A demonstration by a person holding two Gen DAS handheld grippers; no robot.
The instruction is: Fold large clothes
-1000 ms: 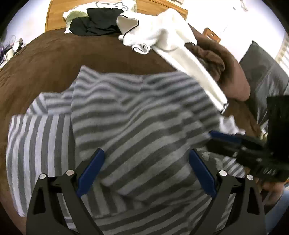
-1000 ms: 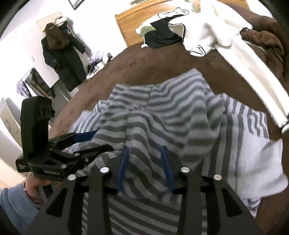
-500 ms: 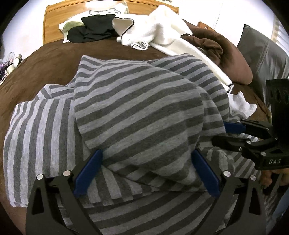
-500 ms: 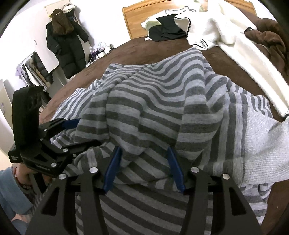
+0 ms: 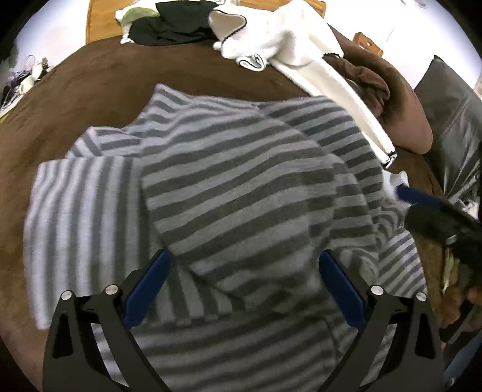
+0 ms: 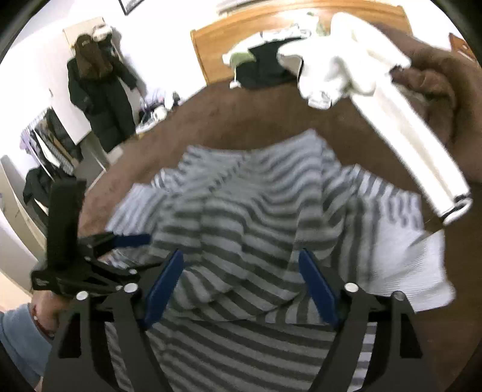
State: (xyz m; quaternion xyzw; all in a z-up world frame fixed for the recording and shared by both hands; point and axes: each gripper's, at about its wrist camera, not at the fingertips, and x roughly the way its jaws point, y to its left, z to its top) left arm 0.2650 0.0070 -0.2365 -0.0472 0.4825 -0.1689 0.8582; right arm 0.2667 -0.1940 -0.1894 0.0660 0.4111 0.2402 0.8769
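A grey striped garment (image 5: 229,193) lies folded over itself on the brown bedspread (image 5: 90,99); it also shows in the right wrist view (image 6: 247,229). My left gripper (image 5: 244,265) is open, its blue pads wide apart above the folded near edge. My right gripper (image 6: 241,265) is open too, its pads spread over the same fold. Each gripper shows in the other's view: the right gripper (image 5: 436,214) at the garment's right edge, the left gripper (image 6: 90,256) at its left edge.
A white fleece garment (image 5: 301,54) and a black garment (image 5: 174,27) lie at the head of the bed by the wooden headboard (image 6: 241,39). A brown blanket heap (image 5: 391,102) and grey pillow (image 5: 452,120) lie right. A coat (image 6: 99,90) hangs left.
My right gripper was shut on the striped fabric and is now open, the fold let go. Both grippers have pulled back and up from the garment. The left stayed open.
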